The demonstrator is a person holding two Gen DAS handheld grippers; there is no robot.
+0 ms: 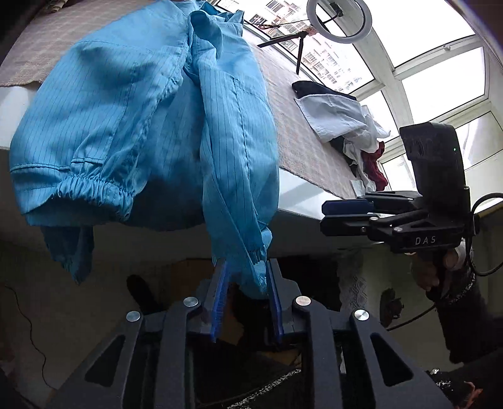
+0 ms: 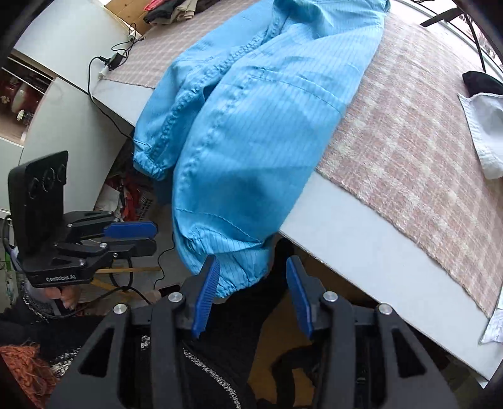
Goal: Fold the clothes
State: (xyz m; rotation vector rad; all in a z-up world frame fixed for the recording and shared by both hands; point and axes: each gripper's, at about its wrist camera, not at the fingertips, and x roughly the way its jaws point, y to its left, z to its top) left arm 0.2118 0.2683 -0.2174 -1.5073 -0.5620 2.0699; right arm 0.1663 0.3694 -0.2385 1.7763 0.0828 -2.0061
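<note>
The blue jacket (image 1: 132,103) lies on the tabletop (image 2: 355,239), spread across a pink checked cloth (image 2: 408,141) and hanging over the near edge. In the left wrist view it fills the upper left and centre of the frame, with an elastic cuff (image 1: 94,188) at the left and a sleeve end drooping at lower centre. In the right wrist view it runs from top centre down to the lower centre, where its hem hangs off the white edge.

Left hand-held gripper (image 1: 246,295): jaws parted, not clamped. The hanging sleeve end sits between the blue pads (image 1: 220,292); it lies close against the right pad, but whether it touches cannot be told.

Right hand-held gripper (image 2: 253,295): jaws parted wider. The hem's gathered edge hangs just beside the left pad (image 2: 206,299); the right pad stands apart from the cloth. No grip on the fabric.

Each gripper appears side-on in the other's view, at mid right and mid left respectively, held off the tabletop edge.

A pile of white, dark and red clothes (image 1: 349,126) rests on the checked cloth at the right of the left wrist view. A ring light (image 1: 339,19) on a stand is at the top, before the windows.
</note>
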